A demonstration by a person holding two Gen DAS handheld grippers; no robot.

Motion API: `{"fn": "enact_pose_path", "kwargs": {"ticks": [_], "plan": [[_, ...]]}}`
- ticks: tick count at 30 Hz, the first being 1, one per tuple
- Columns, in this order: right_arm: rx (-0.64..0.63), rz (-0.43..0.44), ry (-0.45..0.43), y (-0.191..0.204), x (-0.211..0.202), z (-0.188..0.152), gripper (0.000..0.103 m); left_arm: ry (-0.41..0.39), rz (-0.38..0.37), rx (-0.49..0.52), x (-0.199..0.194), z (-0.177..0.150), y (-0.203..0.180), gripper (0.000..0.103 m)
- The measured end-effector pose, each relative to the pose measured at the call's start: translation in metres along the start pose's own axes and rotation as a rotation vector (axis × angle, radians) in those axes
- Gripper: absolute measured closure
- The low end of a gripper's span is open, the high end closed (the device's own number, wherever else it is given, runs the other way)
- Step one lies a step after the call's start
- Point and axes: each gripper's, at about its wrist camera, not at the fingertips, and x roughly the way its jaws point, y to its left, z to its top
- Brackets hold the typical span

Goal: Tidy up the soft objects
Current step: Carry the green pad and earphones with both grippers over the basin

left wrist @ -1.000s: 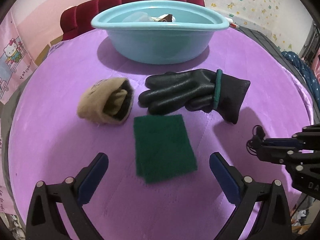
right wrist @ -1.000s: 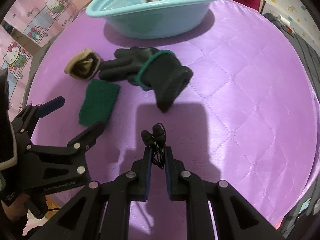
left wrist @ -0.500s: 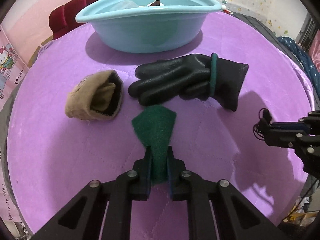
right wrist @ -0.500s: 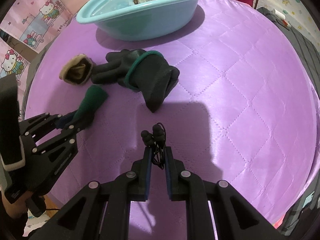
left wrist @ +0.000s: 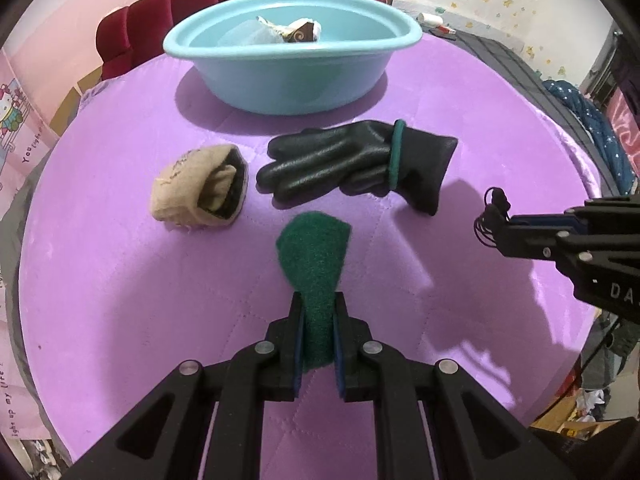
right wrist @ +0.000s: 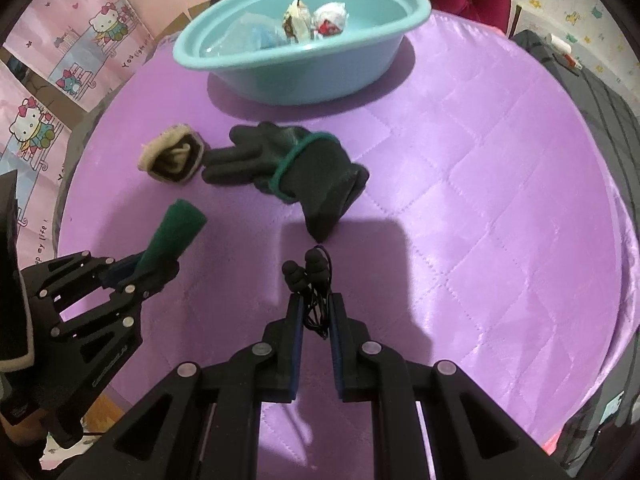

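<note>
Gripping a folded dark-green scouring pad [left wrist: 314, 256] in the left tongs [left wrist: 317, 308].
Right tongs [right wrist: 314, 308] clenched on black corded earbuds [right wrist: 306, 274], above the purple quilted counter [right wrist: 480, 200].

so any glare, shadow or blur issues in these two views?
Left wrist view: sharp, fisheye curves the purple cover, gripper shadows at lower right. Right wrist view: sheen on the cover at right, a dark shadow beside the black glove, basin slightly soft.

The left gripper [left wrist: 318, 300] pinches a folded green scouring pad [left wrist: 314, 256] above the purple quilted cloth [left wrist: 120, 280], with a beige rolled sock [left wrist: 192, 192], a black glove [left wrist: 352, 164] and a teal basin [left wrist: 292, 76] beyond it.
</note>
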Motion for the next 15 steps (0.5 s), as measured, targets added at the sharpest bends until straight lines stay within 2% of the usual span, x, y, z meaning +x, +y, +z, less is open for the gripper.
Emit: {"fn": "enact_pose_path", "kwargs": {"ticks": [8, 15], "plan": [[-0.011, -0.018, -0.047, 0.005, -0.023, 0.008, 0.091, -0.026, -0.028, -0.008, -0.022, 0.004, 0.007, 0.090], [-0.030, -0.054, -0.084, 0.005, -0.040, 0.026, 0.091, -0.064, -0.034, 0.010, -0.048, 0.025, 0.008, 0.090]]}}
